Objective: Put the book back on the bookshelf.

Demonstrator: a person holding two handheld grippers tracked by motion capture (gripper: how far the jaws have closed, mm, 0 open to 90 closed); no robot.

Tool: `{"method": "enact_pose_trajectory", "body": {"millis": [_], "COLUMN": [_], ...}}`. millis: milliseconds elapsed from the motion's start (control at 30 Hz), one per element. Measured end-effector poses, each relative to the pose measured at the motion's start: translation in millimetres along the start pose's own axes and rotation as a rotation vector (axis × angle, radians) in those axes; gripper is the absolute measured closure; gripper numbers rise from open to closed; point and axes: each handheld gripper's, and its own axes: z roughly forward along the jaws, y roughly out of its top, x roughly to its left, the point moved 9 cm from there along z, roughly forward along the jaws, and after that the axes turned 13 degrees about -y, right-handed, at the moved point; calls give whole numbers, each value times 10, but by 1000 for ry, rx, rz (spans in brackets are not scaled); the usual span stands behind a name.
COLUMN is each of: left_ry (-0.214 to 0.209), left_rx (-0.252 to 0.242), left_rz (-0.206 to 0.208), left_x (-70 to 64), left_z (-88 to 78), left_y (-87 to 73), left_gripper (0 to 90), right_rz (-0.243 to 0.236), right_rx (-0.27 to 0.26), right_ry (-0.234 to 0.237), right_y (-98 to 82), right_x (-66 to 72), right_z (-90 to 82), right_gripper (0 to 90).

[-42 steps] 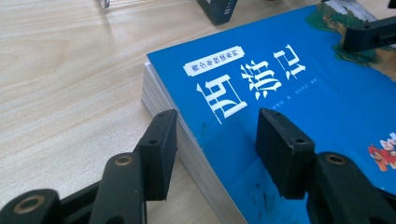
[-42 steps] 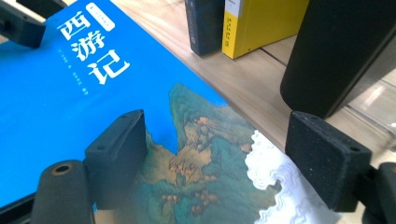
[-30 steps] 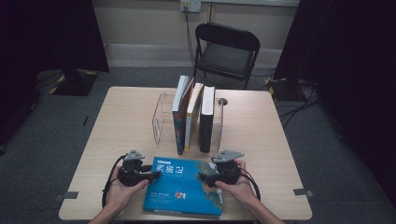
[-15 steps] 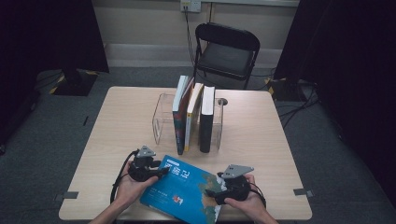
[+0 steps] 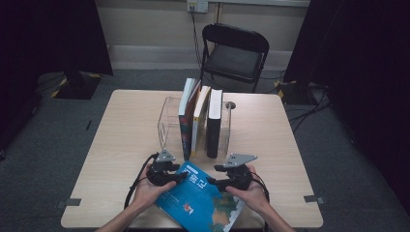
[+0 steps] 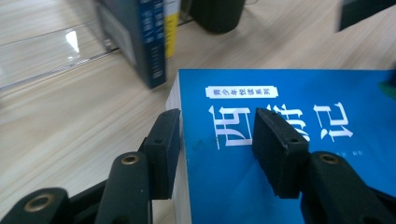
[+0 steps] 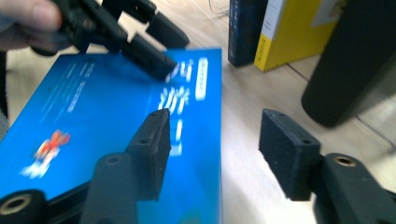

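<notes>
Since a second ago the blue book point(image 5: 200, 200) has swung from lying square to the worktop's near edge to lying askew, its title end turned toward the rack and its far corner hanging past the near edge of the worktop point(image 5: 121, 140). My two hands have shifted with it: the left gripper point(image 5: 180, 178) has come closer to the clear rack point(image 5: 167, 123), and the right gripper point(image 5: 212, 182) now sits over the middle of the cover.

My left gripper straddles the book's edge. In the left gripper view point(image 6: 217, 144) one pad lies against the white page block at the side and the other rests on the cover beside the white title characters; I cannot tell whether they truly pinch it.

My right gripper point(image 7: 212, 149) has just been closing its jaws, yet they stand apart: one pad is over the blue cover, the other over bare wood beyond the book's edge, with the edge between them and nothing clamped.

The book lies flat on the worktop just in front of the rack, where a dark blue book point(image 5: 186, 116), a yellow book point(image 5: 199, 118) and a black book point(image 5: 214, 121) stand upright. A black folding chair point(image 5: 234, 53) stands behind the worktop.
</notes>
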Motion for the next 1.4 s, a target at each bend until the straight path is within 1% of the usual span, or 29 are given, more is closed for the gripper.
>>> {"method": "enact_pose_trajectory", "body": {"millis": [67, 133, 167, 200, 233, 267, 333, 367, 467, 533, 600, 633, 667, 700, 733, 767, 800, 867, 933, 967, 1033, 1067, 1100, 1133, 1300, 1333, 1400], "left_ry": [-12, -18, -21, -27, -39, -52, -58, -60, -54, -49, -9, -8, -25, -23, -6, -11, -19, -8, -10, 0, -3, 4, 10, -3, -5, -13, -19], "left_rx": [3, 6, 3, -9, -15, -13, 0, -2, -23, -10, 12, 12, 7, 21, 31, 38, 31, 39, 34, 55, 65, 71, 71, 74, 94, 111, 110], "left_rz": [13, 17, 12, 9, -17, -33, -20, -21, -54, -55, -71, -88, -100, -90, -78, -73, -73, -54, -51, -46, -43, -38, -20, -21, -29, -30, -36], "left_x": [-29, -52, -57, -49, -41, -35, -32, -29, -32, -30, -18, -23, -42, -55, -69, -99, -120, -153, -167, -165, -172, -173, -186, -198, -220, -214, -217], "left_z": [42, 73, 74, 71, 61, 42, -28, -77, -251, -362, -454, -500, -542, -582, -616, -666, -692, -770, -796, -837, -849, -851, -848, -843, -826, -833, -829], "left_y": [21, 37, 36, 31, 18, 6, -24, -41, -106, -198, -311, -365, -411, -461, -502, -543, -558, -609, -632, -712, -747, -756, -762, -766, -812, -847, -853], "left_gripper": [525, 526, 525, 525, 522, 522, 552, 532, 490, 492, 473, 463, 459, 459, 459, 459, 459, 457, 455, 455, 451, 451, 444, 443, 443, 444, 441], "right_rz": [-4, -8, -22, -25, -10, -8, 0, 8, 34, 38, 35, 39, 39, 39, 35, 35, 38, 42, 42, 43, 43, 42, 41, 42, 41, 43, 43], "right_rx": [16, 41, 62, 72, 71, 74, 71, 71, 64, 67, 66, 66, 66, 66, 66, 66, 66, 64, 64, 65, 64, 63, 63, 64, 62, 60, 60], "right_ry": [5, 13, 10, 8, 14, 13, 14, 19, 34, 36, 34, 37, 39, 38, 34, 34, 37, 37, 37, 37, 37, 37, 37, 37, 37, 39, 39], "right_y": [2, -44, -92, -117, -126, -133, -150, -159, -187, -197, -198, -198, -198, -198, -198, -198, -198, -199, -199, -200, -200, -199, -199, -200, -199, -199, -199], "right_x": [22, 41, 50, 56, 61, 57, 57, 56, 45, 42, 42, 42, 42, 42, 42, 42, 42, 40, 40, 39, 39, 40, 40, 39, 41, 39, 39], "right_z": [97, 165, 198, 210, 210, 205, 196, 190, 183, 176, 176, 177, 178, 177, 177, 177, 178, 179, 179, 179, 179, 179, 179, 179, 179, 181, 181], "right_gripper": [459, 463, 463, 463, 462, 462, 462, 461, 460, 460, 460, 458, 456, 455, 455, 454, 452, 450, 450, 450, 450, 450, 450, 450, 449, 449, 449]}}
